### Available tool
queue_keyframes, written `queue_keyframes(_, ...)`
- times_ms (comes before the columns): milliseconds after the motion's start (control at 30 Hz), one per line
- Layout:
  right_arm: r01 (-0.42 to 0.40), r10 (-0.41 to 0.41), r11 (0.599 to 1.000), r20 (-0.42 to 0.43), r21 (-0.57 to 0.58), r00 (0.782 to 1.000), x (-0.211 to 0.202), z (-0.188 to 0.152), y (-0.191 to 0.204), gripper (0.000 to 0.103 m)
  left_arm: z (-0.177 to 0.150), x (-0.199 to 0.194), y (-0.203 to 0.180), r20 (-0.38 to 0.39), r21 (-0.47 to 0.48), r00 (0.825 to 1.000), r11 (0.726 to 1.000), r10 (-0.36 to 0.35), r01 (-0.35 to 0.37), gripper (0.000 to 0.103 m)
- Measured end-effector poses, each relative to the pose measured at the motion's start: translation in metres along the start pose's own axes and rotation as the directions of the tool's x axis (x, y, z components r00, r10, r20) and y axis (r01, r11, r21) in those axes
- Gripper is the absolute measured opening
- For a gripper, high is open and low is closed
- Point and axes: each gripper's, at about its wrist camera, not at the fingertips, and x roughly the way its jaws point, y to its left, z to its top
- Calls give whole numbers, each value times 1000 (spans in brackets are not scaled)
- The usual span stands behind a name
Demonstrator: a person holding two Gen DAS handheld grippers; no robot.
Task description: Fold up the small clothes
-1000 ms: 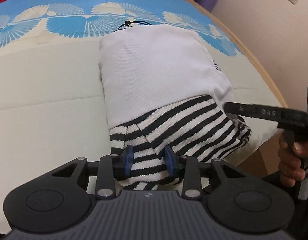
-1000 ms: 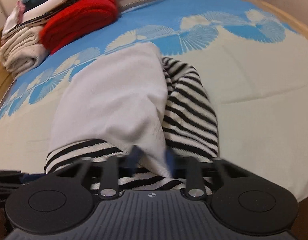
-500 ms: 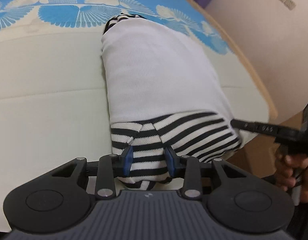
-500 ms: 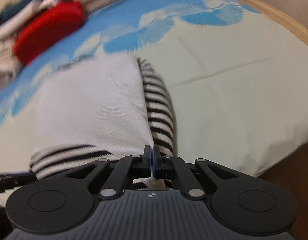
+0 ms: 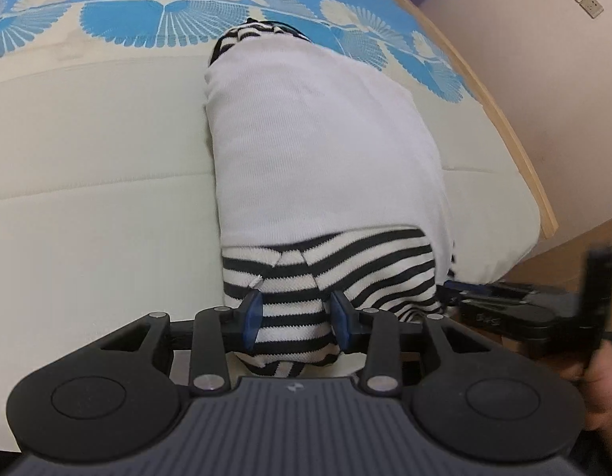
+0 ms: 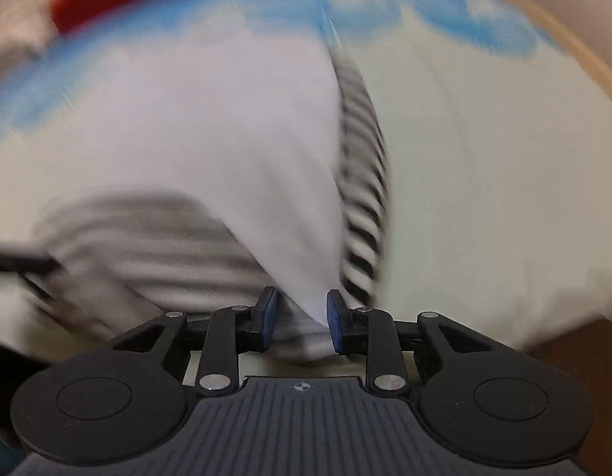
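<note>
Two tools meet the near end of a folded garment, white on top with a black-and-white striped hem, lying on a bed with a blue fan-patterned cover. The left tool has its blue pads spread, striped cloth bunched between them. The right tool is blurred; its pads seem parted around the white corner, though whether they pinch it I cannot tell.

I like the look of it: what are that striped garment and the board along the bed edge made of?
The striped garment looks like a soft knit, probably cotton: fine ribbing shows in both the white panel and the black-and-white stripes. The board looks like pale wood or wood laminate, smooth and matte; which one cannot be told.
</note>
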Motion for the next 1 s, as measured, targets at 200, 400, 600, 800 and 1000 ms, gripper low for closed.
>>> queue_keyframes(200,-30,23,993,61,113,998,-28,16,-20,32,60,-37,12,78,-8,997,1000,-16,16,59)
queue_keyframes(400,-114,66,979,269,167,961,-71,66,-32,91,105,-4,49,131,-92,989,993,-62,75,85)
queue_keyframes(600,-151,143,978,67,142,987,-3,105,-26,90,108,56,90,80,-333,978,919,-195,210,85)
queue_keyframes(800,-122,135,962,-38,244,990,41,104,-21,87,118,86,97,64,-367,971,899,-231,238,85)
queue_keyframes(1000,-142,158,951,-38,276,987,45,104,-21,68,117,98,84,79,-355,978,911,-192,208,73)
